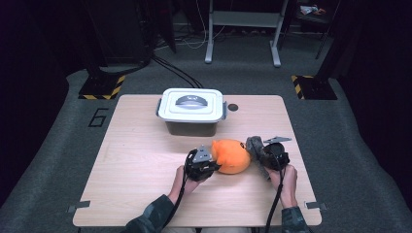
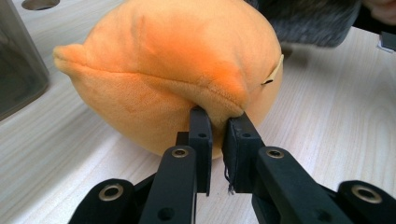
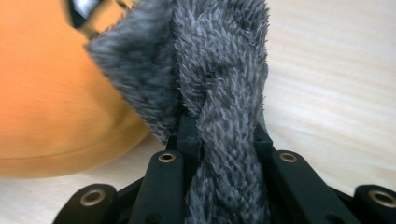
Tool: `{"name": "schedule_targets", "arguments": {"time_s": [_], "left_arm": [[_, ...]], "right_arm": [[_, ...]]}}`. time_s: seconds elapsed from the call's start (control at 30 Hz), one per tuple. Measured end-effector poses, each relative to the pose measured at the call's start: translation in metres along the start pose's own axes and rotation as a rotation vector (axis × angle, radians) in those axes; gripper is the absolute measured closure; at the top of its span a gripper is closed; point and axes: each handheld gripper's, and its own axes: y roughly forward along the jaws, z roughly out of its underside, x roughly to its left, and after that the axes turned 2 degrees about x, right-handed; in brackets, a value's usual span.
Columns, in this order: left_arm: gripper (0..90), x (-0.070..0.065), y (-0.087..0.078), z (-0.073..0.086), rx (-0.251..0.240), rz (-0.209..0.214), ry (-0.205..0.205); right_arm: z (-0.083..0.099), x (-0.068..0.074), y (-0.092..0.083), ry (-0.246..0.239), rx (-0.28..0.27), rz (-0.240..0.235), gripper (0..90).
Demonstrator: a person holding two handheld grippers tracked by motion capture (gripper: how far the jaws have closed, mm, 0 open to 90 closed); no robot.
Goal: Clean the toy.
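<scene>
Orange plush [image 3: 51, 102] blurred, cut off at left edge.

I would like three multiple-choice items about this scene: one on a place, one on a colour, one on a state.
1. Where is the lidded box?
A. beyond the plush toy
B. on the floor
C. beside the person's sleeve

2. What colour is the plush toy?
A. green
B. orange
C. white

3. What is the right gripper doing?
A. standing open
B. gripping grey furry cloth
C. gripping the box

Answers: 1 A, it stands farther up the table. 2 B, orange all over. 3 B, fur is pinched between its fingers.
</scene>
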Motion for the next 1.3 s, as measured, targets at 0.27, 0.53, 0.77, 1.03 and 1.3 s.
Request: {"name": "schedule_targets", "arguments": {"time_s": [0.27,0.53,0.77,1.03,1.3], "left_arm": [[82.3,-0.002,0.000,-0.001,-0.006,-0.004,0.005],[82.3,-0.003,0.000,-0.002,-0.003,-0.003,0.014],[82.6,-0.003,0.000,-0.003,-0.002,0.000,0.013],[83.2,-0.002,0.000,-0.001,-0.004,-0.007,0.009],[83.6,-0.002,0.001,-0.001,-0.004,-0.001,0.007]], "right_arm": [[-0.019,0.028,-0.038,-0.089,-0.102,-0.022,73.8],[-0.036,0.076,-0.049,-0.228,-0.121,-0.102,73.8],[-0.044,0.100,-0.032,-0.301,-0.071,-0.132,73.7],[-0.043,0.096,-0.024,-0.288,-0.060,-0.112,73.9],[-0.039,0.078,-0.023,-0.230,-0.058,-0.080,73.9]]}}
